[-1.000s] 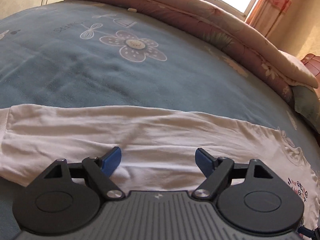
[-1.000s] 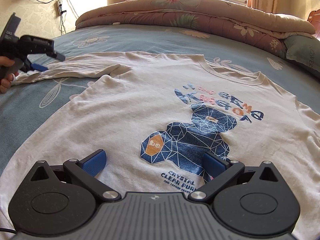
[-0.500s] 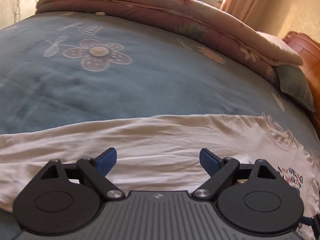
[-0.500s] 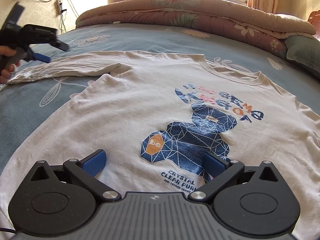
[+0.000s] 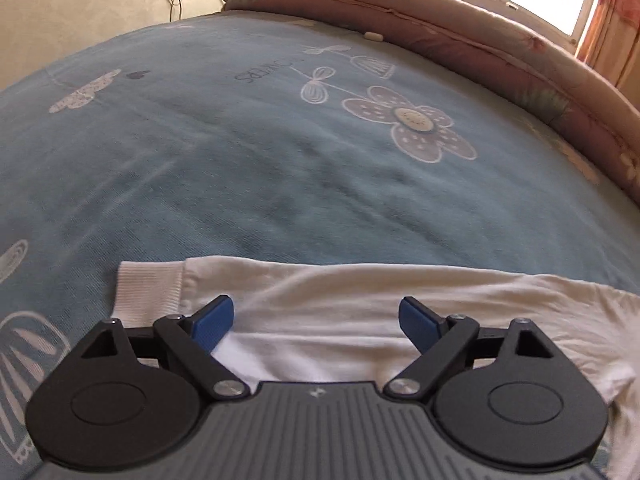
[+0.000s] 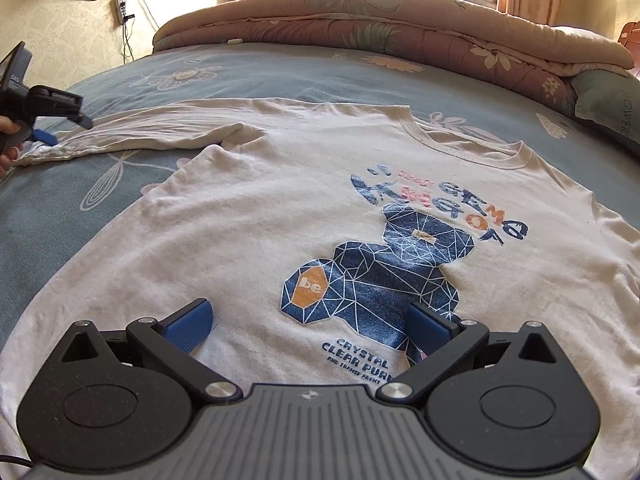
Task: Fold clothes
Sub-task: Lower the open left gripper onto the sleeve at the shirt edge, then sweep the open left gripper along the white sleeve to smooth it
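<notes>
A white long-sleeved shirt (image 6: 280, 216) with a blue geometric bear print lies flat, face up, on the blue bedspread. Its left sleeve (image 5: 360, 296) stretches out sideways, ending in a ribbed cuff (image 5: 148, 292). My left gripper (image 5: 316, 320) hovers open over the sleeve just beside the cuff, nothing between its blue pads. In the right wrist view the left gripper (image 6: 60, 128) shows at the far left edge over the sleeve end, held by a hand. My right gripper (image 6: 308, 328) stands open above the shirt's lower front, over the printed text, gripping nothing.
The blue floral bedspread (image 5: 280, 140) covers the bed. A rolled pink quilt (image 6: 380, 28) lies along the far side under the window, with a green pillow (image 6: 608, 108) at the right. A wall with hanging cables (image 6: 124, 20) stands at the back left.
The left gripper has slid along the sleeve toward its end, so the ribbed cuff has come into its view. The right gripper and the shirt body have stayed put.
</notes>
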`<state>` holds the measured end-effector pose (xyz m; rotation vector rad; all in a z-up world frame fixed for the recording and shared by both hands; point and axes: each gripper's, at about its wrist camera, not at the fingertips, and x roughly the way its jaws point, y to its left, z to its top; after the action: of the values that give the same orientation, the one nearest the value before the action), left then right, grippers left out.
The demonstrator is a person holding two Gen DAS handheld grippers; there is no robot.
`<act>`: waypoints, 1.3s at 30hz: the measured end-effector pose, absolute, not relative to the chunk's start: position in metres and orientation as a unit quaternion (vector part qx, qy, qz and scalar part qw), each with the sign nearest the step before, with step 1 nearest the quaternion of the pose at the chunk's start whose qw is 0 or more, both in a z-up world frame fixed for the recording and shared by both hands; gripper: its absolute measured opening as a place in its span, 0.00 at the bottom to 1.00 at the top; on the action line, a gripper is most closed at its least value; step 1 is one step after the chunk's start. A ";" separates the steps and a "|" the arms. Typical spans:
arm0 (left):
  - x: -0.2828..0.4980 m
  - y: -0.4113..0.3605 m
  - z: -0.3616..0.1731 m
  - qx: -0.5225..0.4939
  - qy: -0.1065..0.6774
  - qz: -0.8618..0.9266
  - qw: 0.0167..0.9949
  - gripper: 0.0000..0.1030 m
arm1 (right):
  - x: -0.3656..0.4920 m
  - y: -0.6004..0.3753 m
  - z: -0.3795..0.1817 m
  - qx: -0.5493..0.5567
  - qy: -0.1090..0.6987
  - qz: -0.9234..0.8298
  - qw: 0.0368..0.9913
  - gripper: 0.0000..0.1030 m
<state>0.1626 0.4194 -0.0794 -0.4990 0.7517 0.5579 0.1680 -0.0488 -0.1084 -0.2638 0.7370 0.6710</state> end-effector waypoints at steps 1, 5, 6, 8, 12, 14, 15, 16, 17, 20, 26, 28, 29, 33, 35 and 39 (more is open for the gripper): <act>0.163 0.414 -0.075 -0.246 0.352 0.244 0.870 0.87 | 0.168 -0.049 -0.108 -0.126 0.352 0.321 0.870 1.00; 0.182 0.377 -0.067 -0.236 0.356 0.174 0.888 0.88 | 0.167 -0.049 -0.109 -0.126 0.350 0.320 0.872 1.00; 0.187 0.369 -0.070 -0.236 0.361 0.161 0.888 0.89 | 0.167 -0.049 -0.109 -0.126 0.350 0.320 0.872 1.00; 0.196 0.354 -0.075 -0.237 0.370 0.135 0.888 0.89 | 0.167 -0.049 -0.109 -0.126 0.350 0.320 0.872 1.00; 0.182 0.351 -0.089 -0.240 0.365 0.134 0.890 0.89 | 0.167 -0.049 -0.108 -0.126 0.352 0.321 0.870 1.00; 0.163 0.359 -0.089 -0.247 0.358 0.136 0.890 0.89 | 0.168 -0.049 -0.108 -0.127 0.354 0.321 0.869 1.00; 0.155 0.363 -0.088 -0.247 0.358 0.142 0.889 0.89 | 0.168 -0.049 -0.107 -0.128 0.355 0.321 0.869 1.00; 0.148 0.368 -0.086 -0.245 0.363 0.154 0.886 0.89 | 0.168 -0.048 -0.107 -0.129 0.357 0.321 0.868 1.00; 0.143 0.374 -0.083 -0.244 0.368 0.173 0.880 0.89 | 0.168 -0.048 -0.107 -0.129 0.359 0.321 0.867 1.00; 0.134 0.393 -0.073 -0.262 0.356 0.203 0.874 0.89 | 0.167 -0.048 -0.106 -0.130 0.361 0.320 0.866 1.00; 0.137 0.423 -0.074 -0.308 0.315 0.222 0.870 0.91 | 0.166 -0.049 -0.107 -0.129 0.358 0.321 0.867 1.00; 0.141 0.435 -0.083 -0.319 0.312 0.239 0.863 0.91 | 0.166 -0.050 -0.108 -0.129 0.357 0.322 0.868 1.00; 0.143 0.441 -0.088 -0.324 0.310 0.247 0.859 0.91 | 0.166 -0.050 -0.108 -0.128 0.356 0.322 0.868 1.00; 0.149 0.464 -0.097 -0.339 0.281 0.259 0.860 0.93 | 0.166 -0.050 -0.108 -0.128 0.356 0.324 0.867 1.00; 0.157 0.472 -0.096 -0.330 0.285 0.272 0.858 0.93 | 0.167 -0.050 -0.108 -0.128 0.356 0.324 0.867 1.00; 0.179 0.472 -0.088 -0.298 0.321 0.303 0.847 0.92 | 0.166 -0.050 -0.108 -0.128 0.354 0.324 0.868 1.00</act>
<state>0.1787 0.4722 -0.0885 -0.6287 0.6762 0.6382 0.1665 -0.0500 -0.1085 -0.2676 0.7414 0.6791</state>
